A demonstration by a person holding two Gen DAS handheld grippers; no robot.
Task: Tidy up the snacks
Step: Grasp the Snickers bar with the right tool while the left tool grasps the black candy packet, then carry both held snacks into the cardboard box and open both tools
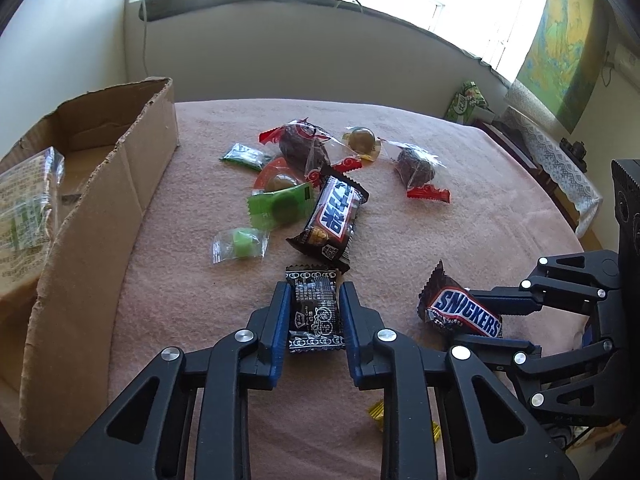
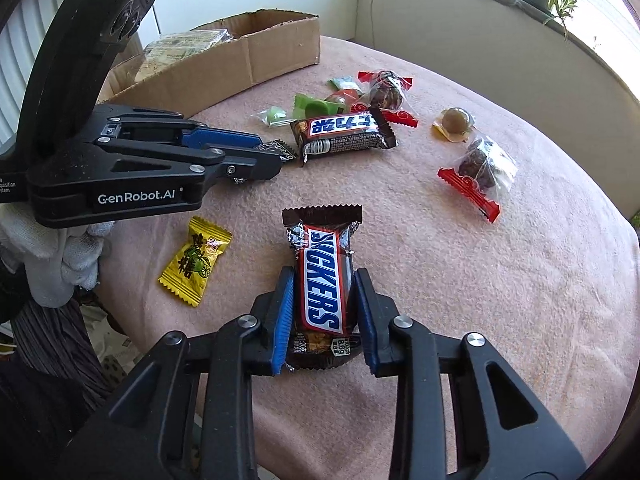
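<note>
The left gripper pinches a small black patterned candy packet; the right gripper pinches a brown Snickers bar, both seemingly bound for the open cardboard box on the pink-clothed desk.

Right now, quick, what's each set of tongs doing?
Left tongs: closed on the small black candy packet.
Right tongs: closed on the Snickers bar.
</note>
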